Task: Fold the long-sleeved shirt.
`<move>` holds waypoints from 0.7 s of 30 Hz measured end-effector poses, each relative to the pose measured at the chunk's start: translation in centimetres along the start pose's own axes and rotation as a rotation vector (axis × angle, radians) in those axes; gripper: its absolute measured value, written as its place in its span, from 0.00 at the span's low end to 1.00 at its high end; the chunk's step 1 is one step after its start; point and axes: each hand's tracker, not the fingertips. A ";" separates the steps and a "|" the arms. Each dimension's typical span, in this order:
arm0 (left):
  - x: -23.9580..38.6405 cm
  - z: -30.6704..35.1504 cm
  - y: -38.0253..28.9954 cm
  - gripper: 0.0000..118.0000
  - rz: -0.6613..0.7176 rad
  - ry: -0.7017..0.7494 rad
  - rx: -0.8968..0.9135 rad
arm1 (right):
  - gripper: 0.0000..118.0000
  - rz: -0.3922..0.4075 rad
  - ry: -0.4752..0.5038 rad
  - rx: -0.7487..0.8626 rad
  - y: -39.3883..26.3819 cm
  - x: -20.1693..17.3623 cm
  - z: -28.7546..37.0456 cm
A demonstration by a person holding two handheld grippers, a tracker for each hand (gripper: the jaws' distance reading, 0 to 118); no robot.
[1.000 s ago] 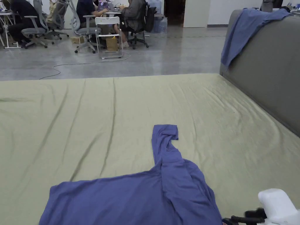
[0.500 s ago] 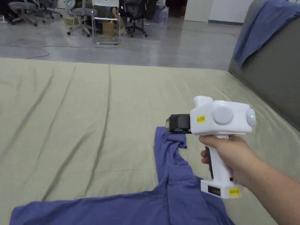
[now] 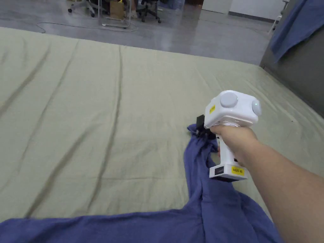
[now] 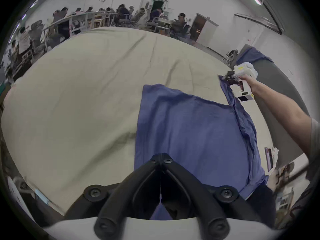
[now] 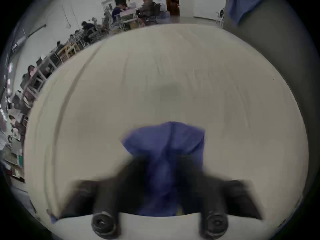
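Right gripper (image 3: 200, 128), held in a person's hand (image 3: 234, 139), clamps both jaws on the cuff end of the blue long-sleeved shirt (image 4: 192, 133), whose sleeve runs up from the body spread flat on the green sheet (image 3: 126, 104). Left gripper (image 4: 161, 159) hovers over the shirt's body, jaws pressed together on nothing.

A hand (image 3: 235, 139) is holding the white right tool (image 3: 200, 126) at the blue shirt's (image 3: 202, 202) sleeve end; the shirt is lying on the green bed (image 3: 95, 110); a grey sofa (image 3: 300, 72) is standing far right.
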 end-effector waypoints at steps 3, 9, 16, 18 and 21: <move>0.3 1.1 -0.4 0.00 0.044 0.005 -0.015 | 0.02 0.020 0.023 0.015 -0.2 0.3 5.3; 3.1 6.3 -1.3 0.00 -0.047 0.020 0.069 | 0.02 0.236 0.087 0.143 -7.7 -0.1 21.1; 5.4 8.9 -3.1 0.00 -0.028 0.007 0.062 | 0.03 0.369 0.030 -0.032 -24.8 1.7 24.4; 5.6 9.4 -4.4 0.00 -0.042 0.011 0.054 | 0.03 0.296 0.027 -0.143 -28.9 2.4 21.3; 6.2 10.1 -5.2 0.00 -0.043 0.005 0.040 | 0.03 0.186 0.024 -0.260 -33.1 3.5 16.2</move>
